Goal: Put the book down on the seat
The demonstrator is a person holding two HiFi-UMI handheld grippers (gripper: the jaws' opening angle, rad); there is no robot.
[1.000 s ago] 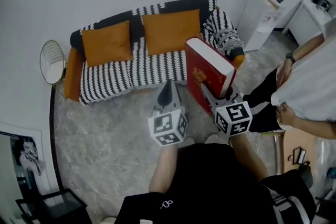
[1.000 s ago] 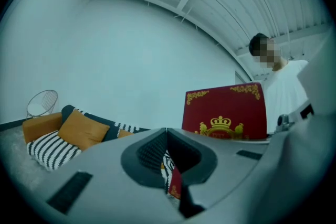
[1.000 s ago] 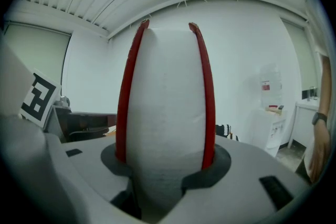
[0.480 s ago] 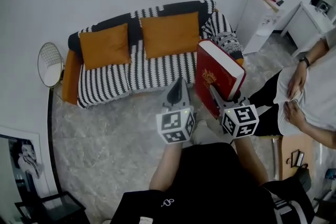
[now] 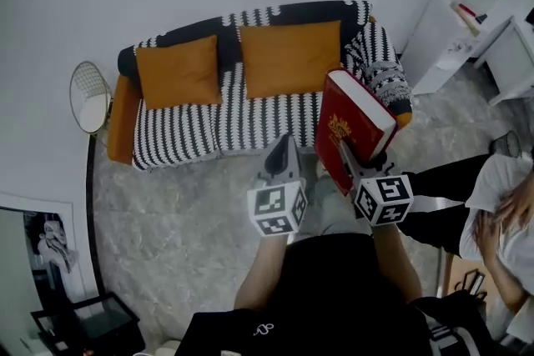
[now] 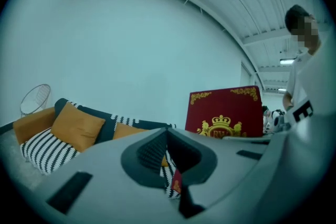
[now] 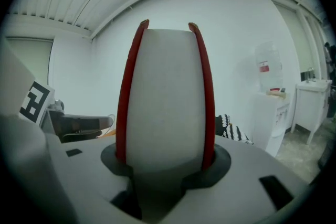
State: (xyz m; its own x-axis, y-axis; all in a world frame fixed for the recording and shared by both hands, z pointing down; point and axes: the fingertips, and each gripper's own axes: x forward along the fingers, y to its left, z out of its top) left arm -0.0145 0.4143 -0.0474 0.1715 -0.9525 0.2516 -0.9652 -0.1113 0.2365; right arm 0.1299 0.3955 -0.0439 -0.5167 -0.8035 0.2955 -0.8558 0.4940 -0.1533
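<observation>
Nearest the wearer, the right claw (image 5: 357,162) is clamped on the lower edge of the red book (image 5: 352,122). In the right gripper view its pads press both covers, with the pale page block standing between them. The book rides upright and slightly tilted in the air, over the floor (image 5: 167,204) in front of the right end of the sofa (image 5: 284,12), not yet on it. The left claw (image 5: 282,147) hovers just beside it, jaws together with nothing in them. To do the step well, the carrier would likely step closer, lower the book toward the striped seat (image 5: 250,117), tip it until a cover lies flat, and only then let the pads part. The grip is at one edge of a thick, probably heavy volume, so a slow tilt should guard against twisting or slipping, and the free left claw could steady the top edge. Farther on, two orange cushions (image 5: 177,71) lean against the backrest and leave the front strip of the seat bare, so a landing near the front looks safest. A bystander (image 5: 455,204) stands close at the right, near the path. A white cabinet (image 5: 450,37) sits beyond the sofa's right arm, and a round wire-mesh piece (image 5: 90,94) stands at the far left end, well out of the way.
</observation>
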